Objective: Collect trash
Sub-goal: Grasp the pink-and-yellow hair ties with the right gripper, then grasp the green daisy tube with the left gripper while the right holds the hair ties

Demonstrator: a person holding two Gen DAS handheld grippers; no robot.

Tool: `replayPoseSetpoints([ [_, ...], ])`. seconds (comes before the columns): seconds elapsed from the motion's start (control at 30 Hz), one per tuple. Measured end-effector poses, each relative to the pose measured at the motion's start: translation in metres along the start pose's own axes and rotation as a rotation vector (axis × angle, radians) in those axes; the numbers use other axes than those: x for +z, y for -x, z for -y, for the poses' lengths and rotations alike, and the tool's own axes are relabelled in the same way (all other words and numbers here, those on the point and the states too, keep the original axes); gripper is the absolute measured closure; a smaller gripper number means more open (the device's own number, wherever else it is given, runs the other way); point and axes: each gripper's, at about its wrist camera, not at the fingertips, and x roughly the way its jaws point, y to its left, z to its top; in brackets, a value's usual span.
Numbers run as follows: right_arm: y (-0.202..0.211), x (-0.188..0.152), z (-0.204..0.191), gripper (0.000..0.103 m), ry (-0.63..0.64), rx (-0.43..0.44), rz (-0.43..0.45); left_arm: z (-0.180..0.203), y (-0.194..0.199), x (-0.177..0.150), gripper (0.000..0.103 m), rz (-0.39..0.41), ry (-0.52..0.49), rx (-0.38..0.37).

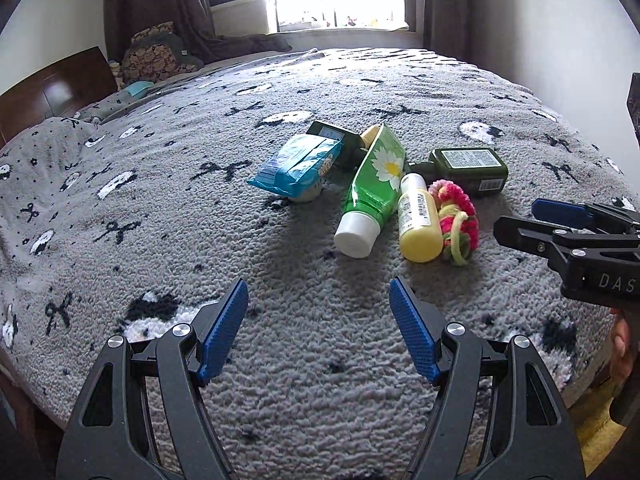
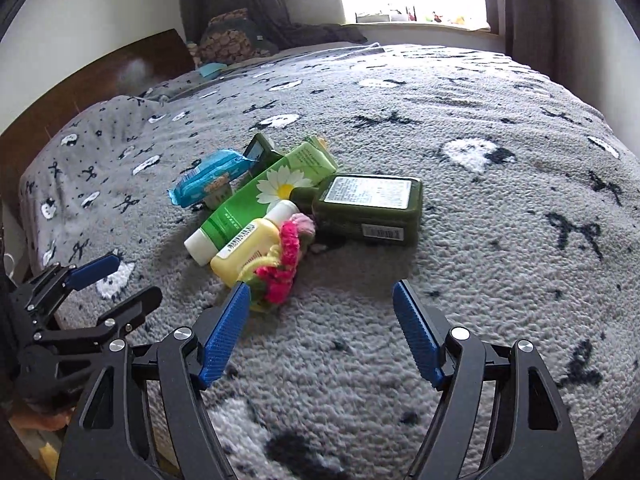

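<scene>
Both tongs are wide open and empty: left gripper (image 1: 318, 330), right gripper (image 2: 320, 332). The trash pile lies mid-bed. The blue wrapper (image 1: 296, 168), far left, is probably light and crinkly; pinch its near edge.

On the blanket (image 1: 200, 220), wipes pack (image 1: 296, 168) lies left of tube (image 1: 372, 188), beside bottle (image 1: 418, 220).

Plenty of open fuzzy grey patterned blanket (image 1: 320, 340) in front of both grippers and round the pile. The items themselves are jammed together: green daisy-print tube (image 1: 374, 184) lies touching the small yellow bottle (image 1: 418, 220), and the pink and yellow knitted scrunchie (image 2: 280, 260) sits just ahead of the right gripper's left finger.
</scene>
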Motion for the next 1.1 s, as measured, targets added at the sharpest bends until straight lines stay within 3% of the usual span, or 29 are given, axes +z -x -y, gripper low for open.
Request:
replayPoseSetpoints([
  [0.27,-0.038,0.013,-0.01,0.056,-0.049,0.08,-0.064,-0.001,-0.023,0.012,0.035,-0.011,-0.006,-0.006],
  [0.7,-0.066,0.026,-0.016,0.063,-0.108,0.198,-0.111,-0.01,-0.053,0.019,0.037,-0.056,0.008,-0.035],
  [0.83,-0.068,0.028,-0.019,0.073,-0.075,0.185,-0.108,-0.012,-0.055,0.022,0.037,-0.056,0.017,-0.041],
  [0.87,-0.067,0.028,-0.02,0.083,-0.063,0.189,-0.104,-0.013,-0.055,0.022,0.037,-0.055,0.019,-0.039],
  [1.1,-0.042,0.029,-0.006,0.083,-0.035,0.131,-0.056,-0.02,-0.062,0.027,0.037,-0.056,0.031,-0.032],
])
